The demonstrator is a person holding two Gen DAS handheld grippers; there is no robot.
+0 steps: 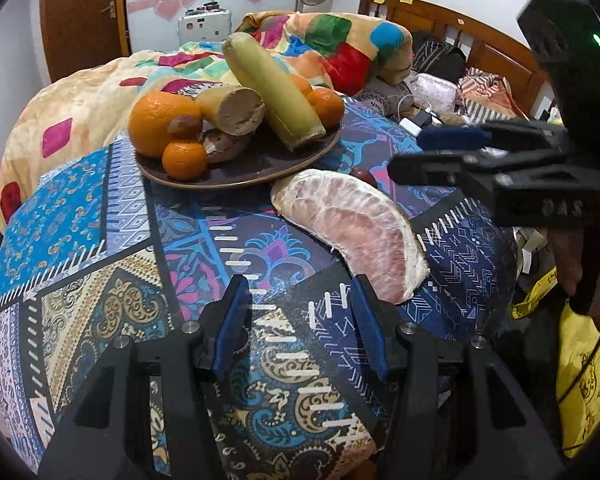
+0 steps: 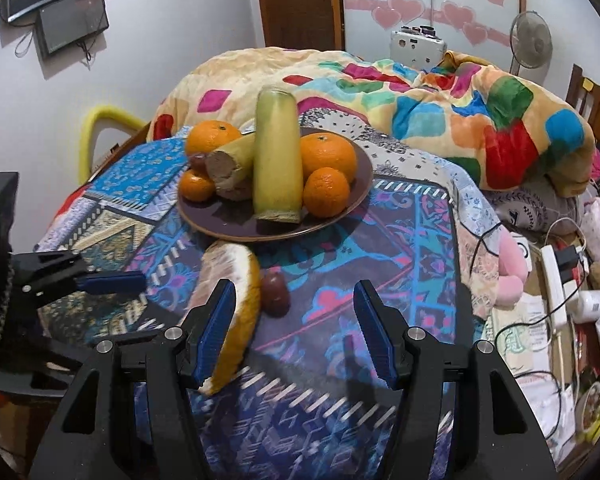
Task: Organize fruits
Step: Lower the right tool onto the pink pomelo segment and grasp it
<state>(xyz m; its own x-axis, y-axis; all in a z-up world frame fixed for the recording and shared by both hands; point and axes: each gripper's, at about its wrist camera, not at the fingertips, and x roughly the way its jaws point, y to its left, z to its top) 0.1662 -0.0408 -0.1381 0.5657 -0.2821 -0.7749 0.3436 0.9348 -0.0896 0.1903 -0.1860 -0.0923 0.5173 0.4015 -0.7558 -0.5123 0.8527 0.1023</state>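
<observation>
A brown plate (image 1: 260,176) (image 2: 228,232) on the patterned cloth holds several oranges (image 1: 160,120) (image 2: 328,152) and two yellow-green stalk pieces (image 1: 272,92) (image 2: 278,152). Just in front of the plate lies a peeled pomelo wedge (image 1: 352,232) (image 2: 240,272), with a small dark fruit (image 1: 364,176) (image 2: 275,288) beside it. My left gripper (image 1: 302,320) (image 2: 100,272) is open and empty, with the wedge off its right finger. My right gripper (image 2: 296,332) (image 1: 408,154) is open above the cloth; its left finger overlaps the wedge, and the dark fruit shows in the gap.
A bright patchwork blanket (image 2: 460,112) is heaped behind the plate. Cables, a power strip (image 2: 556,280) and small items crowd the right side of the bed. A yellow bag (image 1: 584,380) hangs past the cloth's right edge. A wooden headboard (image 1: 480,44) stands at the back.
</observation>
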